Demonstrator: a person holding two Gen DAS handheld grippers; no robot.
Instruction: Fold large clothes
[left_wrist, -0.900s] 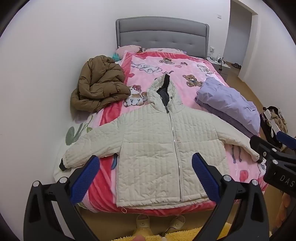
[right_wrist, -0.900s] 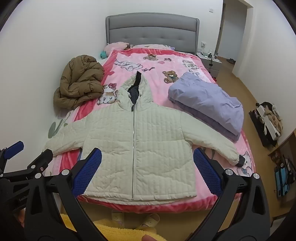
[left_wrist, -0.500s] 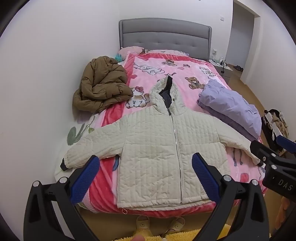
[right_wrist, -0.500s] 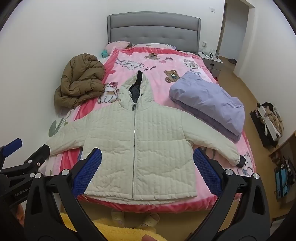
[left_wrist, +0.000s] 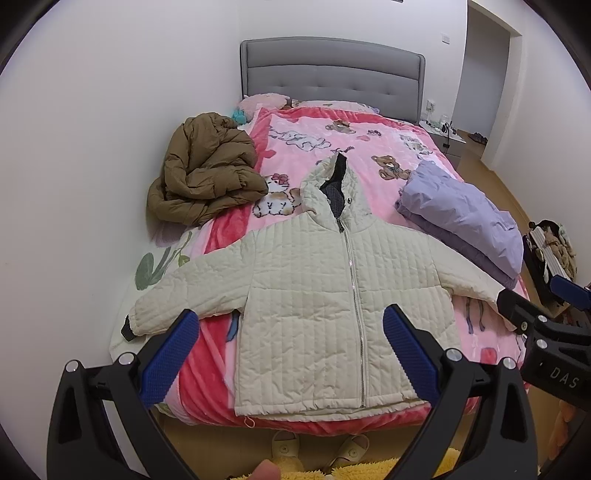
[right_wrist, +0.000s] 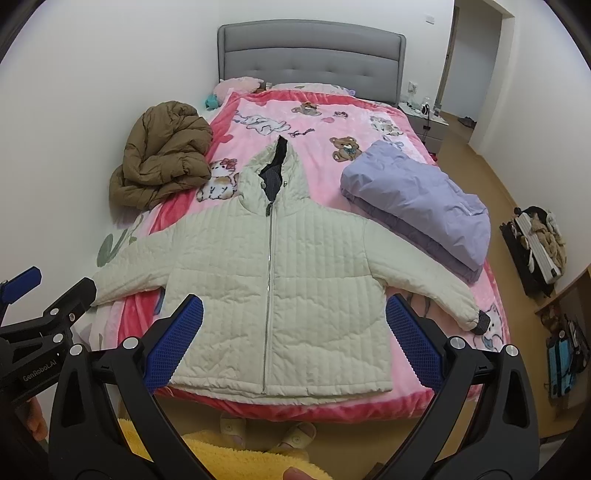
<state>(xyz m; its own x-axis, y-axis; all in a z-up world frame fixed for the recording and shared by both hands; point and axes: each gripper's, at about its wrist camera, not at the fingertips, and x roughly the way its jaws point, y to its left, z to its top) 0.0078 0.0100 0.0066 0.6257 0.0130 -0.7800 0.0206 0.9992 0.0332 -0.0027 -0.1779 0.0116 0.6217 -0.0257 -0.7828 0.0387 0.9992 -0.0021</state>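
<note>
A cream quilted hooded jacket (left_wrist: 314, 295) lies flat and zipped on the pink bed blanket (left_wrist: 332, 140), sleeves spread, hem at the foot edge. It also shows in the right wrist view (right_wrist: 273, 280). My left gripper (left_wrist: 291, 350) is open and empty, held above the foot of the bed, apart from the jacket. My right gripper (right_wrist: 295, 339) is open and empty in the same way. Each gripper shows at the other view's edge: the right one (left_wrist: 546, 325), the left one (right_wrist: 40, 314).
A crumpled brown puffer coat (left_wrist: 207, 177) lies at the bed's left side by the wall. A folded lilac garment (left_wrist: 461, 218) lies at the right. Slippers (left_wrist: 317, 446) and a yellow rug (right_wrist: 236, 454) are on the floor. A dark rack (right_wrist: 535, 247) stands right.
Both grippers have drawn back and risen slightly, so the bed sits a little lower and farther in view. The jacket has not moved. Both stay open.
</note>
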